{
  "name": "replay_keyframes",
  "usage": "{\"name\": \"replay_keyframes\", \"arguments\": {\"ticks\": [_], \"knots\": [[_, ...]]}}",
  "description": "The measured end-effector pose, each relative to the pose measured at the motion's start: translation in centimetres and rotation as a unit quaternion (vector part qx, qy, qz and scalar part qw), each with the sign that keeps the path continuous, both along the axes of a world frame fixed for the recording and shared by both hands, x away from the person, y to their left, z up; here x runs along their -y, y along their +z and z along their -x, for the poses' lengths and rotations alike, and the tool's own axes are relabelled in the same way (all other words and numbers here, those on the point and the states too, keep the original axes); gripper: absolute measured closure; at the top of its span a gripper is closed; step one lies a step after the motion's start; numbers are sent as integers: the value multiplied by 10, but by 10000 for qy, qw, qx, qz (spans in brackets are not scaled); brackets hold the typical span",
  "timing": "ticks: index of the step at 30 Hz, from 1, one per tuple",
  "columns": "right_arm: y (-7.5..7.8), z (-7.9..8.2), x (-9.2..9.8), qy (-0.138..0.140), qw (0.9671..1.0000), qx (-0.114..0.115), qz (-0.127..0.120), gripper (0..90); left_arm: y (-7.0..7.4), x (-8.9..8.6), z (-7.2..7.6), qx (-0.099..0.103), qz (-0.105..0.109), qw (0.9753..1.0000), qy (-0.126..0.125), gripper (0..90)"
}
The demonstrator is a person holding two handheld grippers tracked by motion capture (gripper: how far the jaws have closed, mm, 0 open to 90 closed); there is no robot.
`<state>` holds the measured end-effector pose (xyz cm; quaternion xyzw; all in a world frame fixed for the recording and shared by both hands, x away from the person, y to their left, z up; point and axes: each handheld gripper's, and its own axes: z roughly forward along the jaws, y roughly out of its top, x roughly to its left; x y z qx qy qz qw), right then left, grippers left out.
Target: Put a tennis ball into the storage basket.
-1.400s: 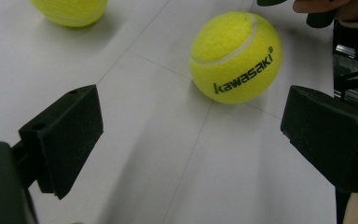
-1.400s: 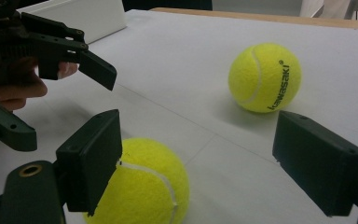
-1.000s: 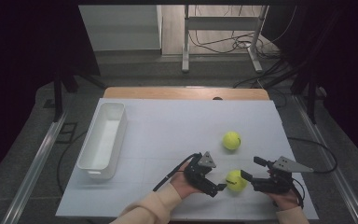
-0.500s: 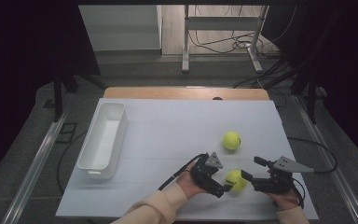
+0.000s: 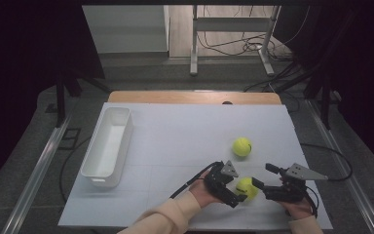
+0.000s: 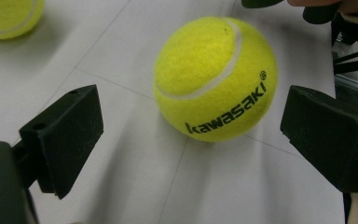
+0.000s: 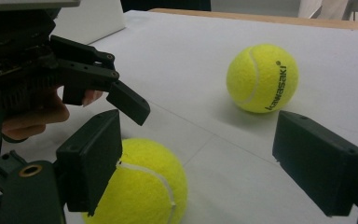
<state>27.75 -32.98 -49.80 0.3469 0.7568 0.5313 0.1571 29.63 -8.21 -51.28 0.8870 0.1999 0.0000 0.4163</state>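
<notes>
White laminate covers the table top, which carries a long white rectangular plastic bin along its left side, well apart from the work area. A second yellow-green felt tennis ball rests farther out on the surface, near the grippers but clear of both; in the right gripper view it sits between that gripper's two black jaws in the background, with black "kawasaki" lettering readable. The nearer yellow-green felt tennis ball lies on the table near the front edge, between the left gripper and the right gripper. Left gripper: jaws spread wide, one on each side of the nearer ball, with a visible gap on both sides in the left gripper view. Right gripper: jaws spread wide, holding nothing; one jaw stands just beside the nearer ball. The nearer ball shows a curved white seam, fuzzy felt nap and a black "kawasaki" logo with a registered mark.
</notes>
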Motion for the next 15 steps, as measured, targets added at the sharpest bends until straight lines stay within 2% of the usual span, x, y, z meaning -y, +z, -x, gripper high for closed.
{"name": "replay_keyframes", "arguments": {"ticks": [15], "knots": [[0, 0, 0, 3, 10000, -15, 8, 161, -3, 21, -3, -27, -155, 9996, -231, 56]]}}
